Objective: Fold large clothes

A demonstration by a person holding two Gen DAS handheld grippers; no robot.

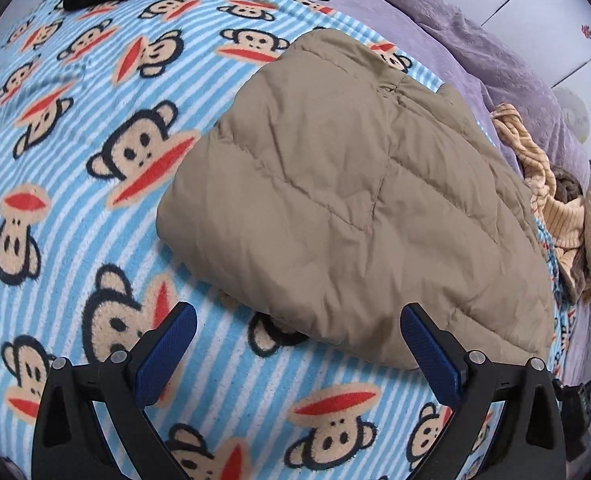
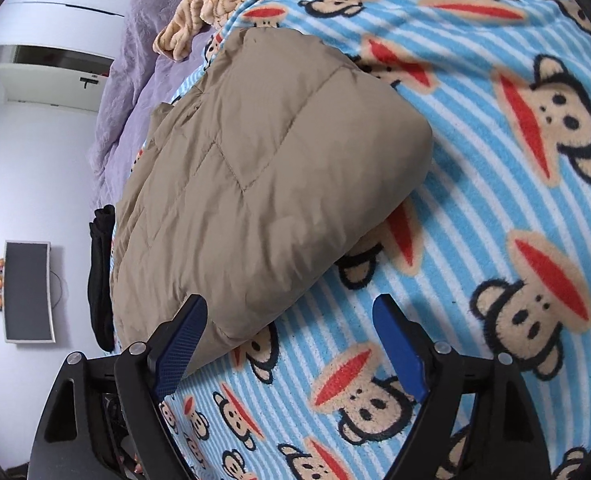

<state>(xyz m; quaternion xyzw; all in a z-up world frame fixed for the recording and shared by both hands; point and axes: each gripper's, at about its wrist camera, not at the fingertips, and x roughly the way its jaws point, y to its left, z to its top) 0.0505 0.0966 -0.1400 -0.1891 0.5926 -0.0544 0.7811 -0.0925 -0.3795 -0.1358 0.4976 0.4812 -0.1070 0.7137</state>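
Left wrist view: tan quilted jacket [image 1: 335, 184], folded into a puffy bundle, lies on the monkey-print blanket [image 1: 75, 208] covering the bed. Likely light, soft and springy, with a slick shell; best pinched at a thick folded edge. Left gripper [image 1: 298, 322] and right gripper [image 2: 289, 314] hover spread wide, empty, over its near edge.

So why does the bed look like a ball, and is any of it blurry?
Left wrist view: the fisheye lens bows the blanket stripes into arcs; the jacket is sharp, with soft, even light and only a faint shadow beneath its edge. Right wrist view: the same bulge, corners go black, and the far wall looks washed out.
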